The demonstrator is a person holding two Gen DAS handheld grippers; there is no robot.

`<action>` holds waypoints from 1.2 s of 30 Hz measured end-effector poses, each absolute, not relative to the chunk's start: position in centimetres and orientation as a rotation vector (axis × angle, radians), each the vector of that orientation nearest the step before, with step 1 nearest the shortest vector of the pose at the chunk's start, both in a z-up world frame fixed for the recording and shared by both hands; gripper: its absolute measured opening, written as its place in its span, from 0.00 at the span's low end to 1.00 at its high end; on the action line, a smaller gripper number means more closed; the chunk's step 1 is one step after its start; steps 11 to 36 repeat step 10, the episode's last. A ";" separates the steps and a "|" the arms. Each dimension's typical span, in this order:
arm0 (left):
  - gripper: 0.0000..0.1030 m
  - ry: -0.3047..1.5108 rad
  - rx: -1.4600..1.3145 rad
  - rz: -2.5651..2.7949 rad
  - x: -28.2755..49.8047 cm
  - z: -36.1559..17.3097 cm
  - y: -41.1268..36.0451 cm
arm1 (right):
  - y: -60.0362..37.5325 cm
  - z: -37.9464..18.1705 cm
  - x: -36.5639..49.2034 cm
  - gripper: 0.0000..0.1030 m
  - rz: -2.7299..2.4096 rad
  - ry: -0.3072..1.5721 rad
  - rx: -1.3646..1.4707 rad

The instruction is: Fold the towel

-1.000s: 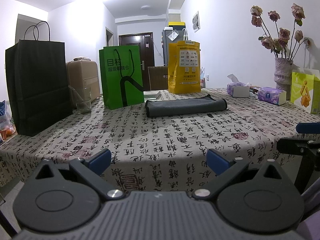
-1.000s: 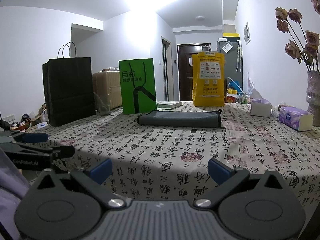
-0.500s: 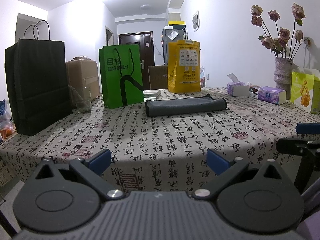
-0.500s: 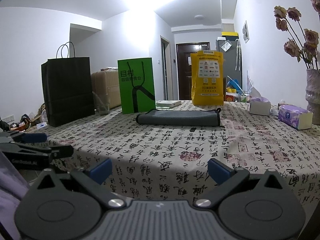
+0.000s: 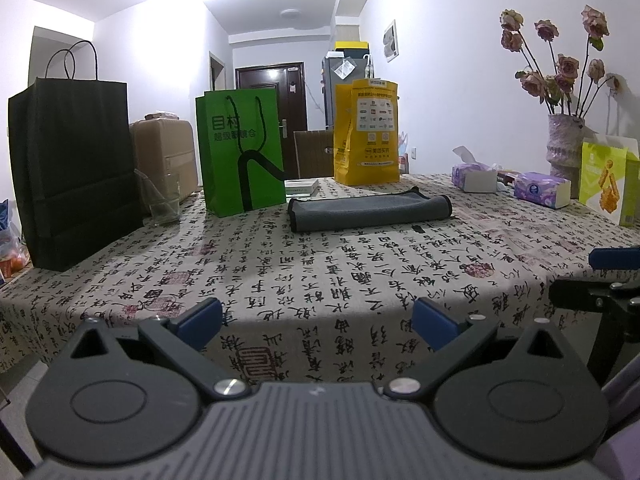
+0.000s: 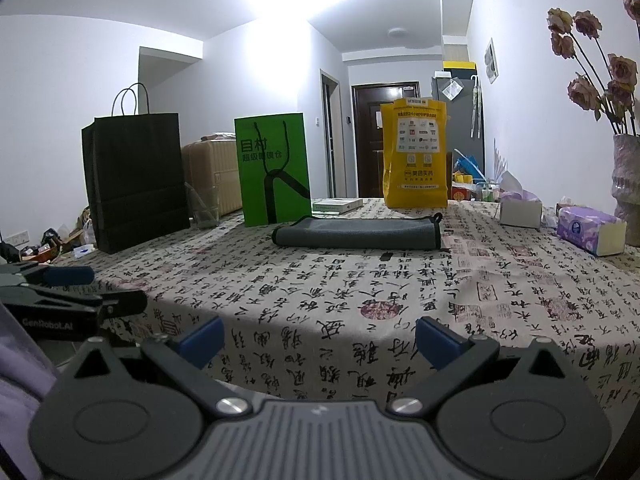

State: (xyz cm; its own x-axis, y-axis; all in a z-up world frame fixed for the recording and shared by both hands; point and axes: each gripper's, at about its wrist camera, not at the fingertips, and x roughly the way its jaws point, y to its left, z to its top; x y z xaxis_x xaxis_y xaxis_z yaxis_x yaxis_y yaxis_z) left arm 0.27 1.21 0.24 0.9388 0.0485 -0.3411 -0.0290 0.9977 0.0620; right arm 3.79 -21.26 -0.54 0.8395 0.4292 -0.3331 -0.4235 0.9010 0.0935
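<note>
At the far left of the counter (image 5: 360,280) stands a black paper bag (image 5: 72,168), then a glass (image 5: 164,204), then a green bag (image 5: 242,148). Just right of the green bag, toward the back of the counter, lies the grey towel (image 5: 370,208), already doubled into a long narrow band, its rounded fold facing forward. A yellow bag (image 5: 366,132) stands behind it; tissue packs (image 5: 542,194) and a vase of dried roses (image 5: 564,148) sit further right.

The left gripper (image 5: 316,320) hangs off the near edge, fingers spread wide and empty. The right gripper (image 6: 318,338) is beside it, likewise spread and holding nothing, well apart from the towel (image 6: 356,232).

The step in hand looks like the reach. To do it well, each gripper should probably travel to its own end of the band, come in low, and pinch all layers at the corners together, taking care not to catch the patterned cloth beneath. The green bag stands close to the left end, so that approach needs a little care.
</note>
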 end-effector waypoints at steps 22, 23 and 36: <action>1.00 0.402 0.049 0.041 2.8 -0.4 1.9 | -21.6 -0.4 6.1 1.00 0.379 0.294 -0.029; 1.00 0.402 0.049 0.041 2.8 -0.4 1.9 | -21.6 -0.4 6.1 1.00 0.379 0.294 -0.029; 1.00 0.402 0.049 0.041 2.8 -0.4 1.9 | -21.6 -0.4 6.1 1.00 0.379 0.294 -0.029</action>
